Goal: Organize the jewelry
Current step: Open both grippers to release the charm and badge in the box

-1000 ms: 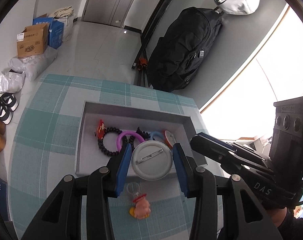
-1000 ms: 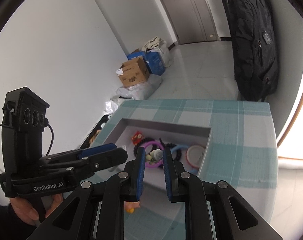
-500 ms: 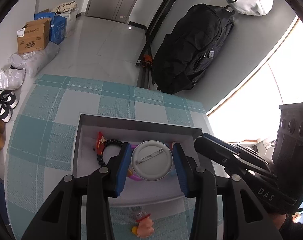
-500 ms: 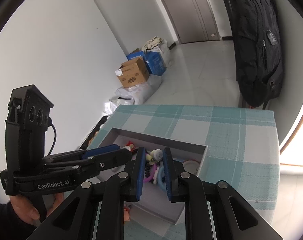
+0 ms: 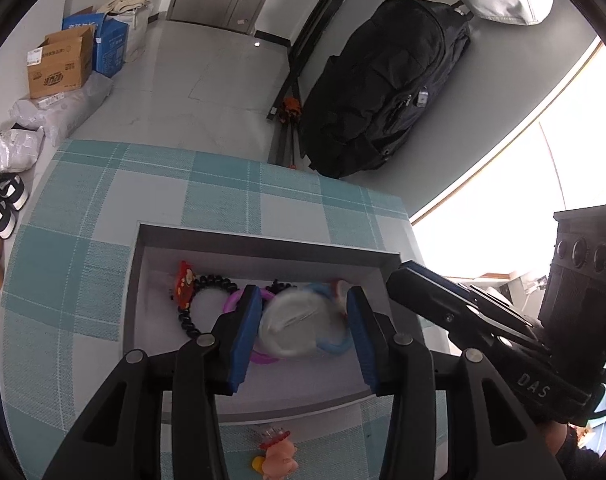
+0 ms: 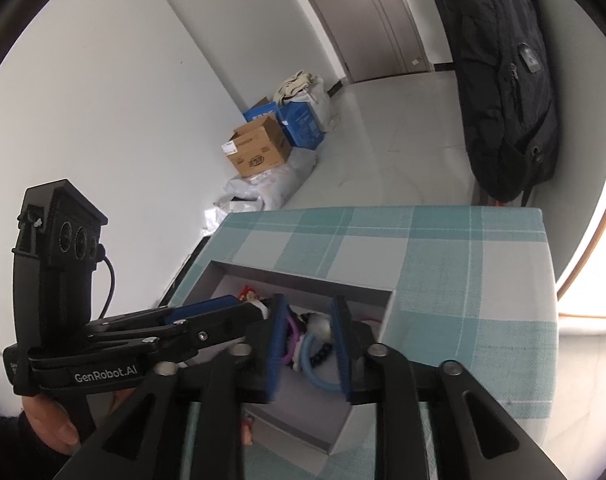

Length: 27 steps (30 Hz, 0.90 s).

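The desk point(image 5: 83, 264) wears a teal-and-white checked cloth, and a shallow grey tray point(image 5: 263, 242) sits on it. Inside lie a black bead bracelet point(image 5: 191, 320) with a red charm, a purple ring point(image 5: 233, 300) and a blue ring point(image 5: 335, 344). A small pink figure point(image 5: 277, 456) rests on the cloth just outside the tray's near wall. Beyond the desk the pale floor carries a cardboard box point(image 5: 61, 66), a blue box point(image 5: 111, 46), white bags and shoes; a big black backpack point(image 5: 387, 88) leans on the grey wall near a door.

The left claw point(image 5: 303, 332) hangs over the tray with its jaws opening; the round silver badge point(image 5: 295, 330), pinched flat between the pads half a second ago, is now blurred and tilted between them, no longer pressed. The right claw point(image 6: 309, 344) is also over the tray, jaws opening; earlier it was nearly pressed together on a small white trinket point(image 6: 321, 324), which now sits loose between the pads above the rings.
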{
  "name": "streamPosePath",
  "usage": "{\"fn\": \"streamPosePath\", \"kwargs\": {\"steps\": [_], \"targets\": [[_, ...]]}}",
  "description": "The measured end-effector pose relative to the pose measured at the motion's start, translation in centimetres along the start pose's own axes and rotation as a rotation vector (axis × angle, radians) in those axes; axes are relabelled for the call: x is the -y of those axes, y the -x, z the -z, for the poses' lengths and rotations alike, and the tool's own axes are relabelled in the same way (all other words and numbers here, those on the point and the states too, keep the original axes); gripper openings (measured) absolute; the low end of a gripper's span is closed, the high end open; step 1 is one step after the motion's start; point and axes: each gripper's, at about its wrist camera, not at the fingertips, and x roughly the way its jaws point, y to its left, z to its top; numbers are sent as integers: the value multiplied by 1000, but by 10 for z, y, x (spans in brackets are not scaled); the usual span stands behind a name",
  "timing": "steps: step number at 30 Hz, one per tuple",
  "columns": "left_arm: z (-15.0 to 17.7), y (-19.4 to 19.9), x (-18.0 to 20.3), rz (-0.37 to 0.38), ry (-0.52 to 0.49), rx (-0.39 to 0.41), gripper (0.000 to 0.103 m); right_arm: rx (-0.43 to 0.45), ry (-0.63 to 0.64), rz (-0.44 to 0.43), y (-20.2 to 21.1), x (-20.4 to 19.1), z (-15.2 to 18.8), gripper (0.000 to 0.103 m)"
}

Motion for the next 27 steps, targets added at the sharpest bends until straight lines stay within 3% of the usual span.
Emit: {"fn": "streamPosePath", "kwargs": {"steps": [3,7,11,18,27], "targets": [[3,4,0,-15,11,22,56,39,-19,-8,12,3,2,58],[6,10,3,-40,8,26,58,69,-32,14,25,4,4,79],[11,18,10,-89,-23,50,58,81,-46,-1,32,4,9,85],[23,33,17,-133,-43,85,58,117,-15,13,44,-7,20,103],[49,42,22,-231,-88,85,58,113,-9,41,56,-14,41,103]]}}
